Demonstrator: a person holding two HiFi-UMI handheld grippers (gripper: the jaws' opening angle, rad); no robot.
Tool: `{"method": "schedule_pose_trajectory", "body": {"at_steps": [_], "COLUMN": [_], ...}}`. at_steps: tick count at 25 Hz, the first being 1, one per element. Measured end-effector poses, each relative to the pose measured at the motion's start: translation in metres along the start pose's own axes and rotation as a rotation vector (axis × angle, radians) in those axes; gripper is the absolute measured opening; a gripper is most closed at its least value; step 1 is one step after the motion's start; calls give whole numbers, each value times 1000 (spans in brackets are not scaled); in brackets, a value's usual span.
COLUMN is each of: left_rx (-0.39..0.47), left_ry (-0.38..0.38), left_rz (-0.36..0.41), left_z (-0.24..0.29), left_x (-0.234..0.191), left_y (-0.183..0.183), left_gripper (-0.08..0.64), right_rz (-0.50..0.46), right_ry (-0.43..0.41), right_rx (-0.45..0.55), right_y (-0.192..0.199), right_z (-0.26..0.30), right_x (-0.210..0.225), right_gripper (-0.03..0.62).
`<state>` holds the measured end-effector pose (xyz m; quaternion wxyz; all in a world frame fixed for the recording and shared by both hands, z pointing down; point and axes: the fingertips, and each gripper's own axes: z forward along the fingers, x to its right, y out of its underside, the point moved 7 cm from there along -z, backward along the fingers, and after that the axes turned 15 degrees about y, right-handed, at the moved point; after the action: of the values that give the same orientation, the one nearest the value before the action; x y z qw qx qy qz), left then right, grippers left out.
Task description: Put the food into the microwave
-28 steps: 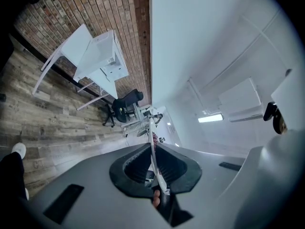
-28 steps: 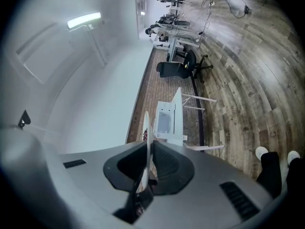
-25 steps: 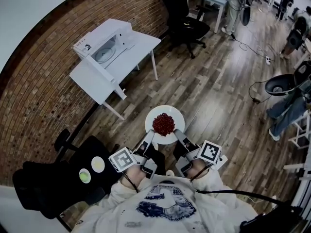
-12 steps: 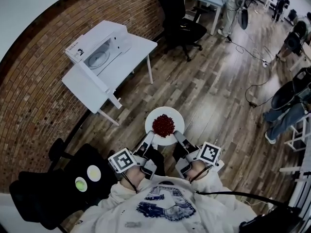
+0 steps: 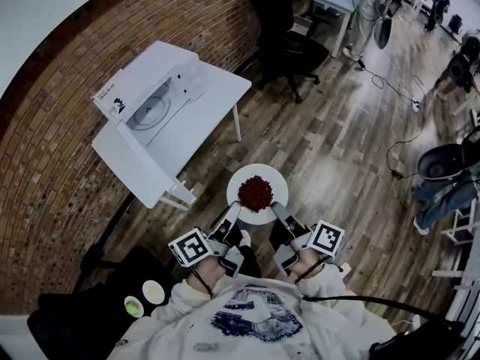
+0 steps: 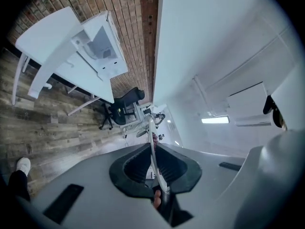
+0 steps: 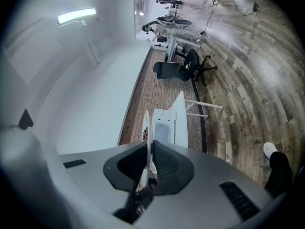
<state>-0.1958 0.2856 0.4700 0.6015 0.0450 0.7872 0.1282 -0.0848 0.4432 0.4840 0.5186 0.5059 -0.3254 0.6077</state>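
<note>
A white plate [image 5: 259, 208] heaped with red food [image 5: 255, 192] hangs level over the wooden floor in front of me. My left gripper [image 5: 234, 211] is shut on the plate's near left rim, and my right gripper [image 5: 277, 210] is shut on its near right rim. In the left gripper view the plate rim [image 6: 152, 135] shows edge-on between the closed jaws of the left gripper [image 6: 154, 151]. The right gripper [image 7: 147, 157] view shows the same thin rim [image 7: 147, 125]. The white microwave [image 5: 154, 96] stands on a white table [image 5: 214, 88] ahead to the left, door open, turntable visible.
A brick wall [image 5: 52, 163] runs behind the table. A black office chair [image 5: 289, 40] stands beyond the table. At the lower left a dark surface holds two small bowls [image 5: 144, 298]. Cables and a person's legs [image 5: 442, 190] are on the right.
The table and microwave have come nearer and look larger in the head view. The plate stays held the same way between both grippers. The bowls have slid toward the lower edge.
</note>
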Motion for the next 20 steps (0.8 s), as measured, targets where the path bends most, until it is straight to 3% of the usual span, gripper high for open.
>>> {"method": "schedule_pose_trajectory", "body": {"at_steps": [4, 9, 12, 16, 20], "left_rx": [19, -3, 14, 8, 48], "left_ry": [8, 15, 18, -11, -31], "left_rz": [-36, 23, -6, 34, 22], "left_z": [31, 58, 68, 72, 74], "left_x": [-12, -29, -39, -54, -67], "left_y": [-54, -114, -135, -157, -176], "left_gripper": [37, 37, 37, 37, 37], "right_rz": [6, -20, -17, -21, -29], "right_ry": [-7, 3, 23, 47, 65], "right_rx": [0, 2, -6, -30, -69], "right_y": [-23, -47, -56, -64, -69], "right_z": [56, 114, 138, 164, 191], "right_x": [-24, -47, -54, -58, -61], "right_gripper": [34, 34, 34, 34, 34]}}
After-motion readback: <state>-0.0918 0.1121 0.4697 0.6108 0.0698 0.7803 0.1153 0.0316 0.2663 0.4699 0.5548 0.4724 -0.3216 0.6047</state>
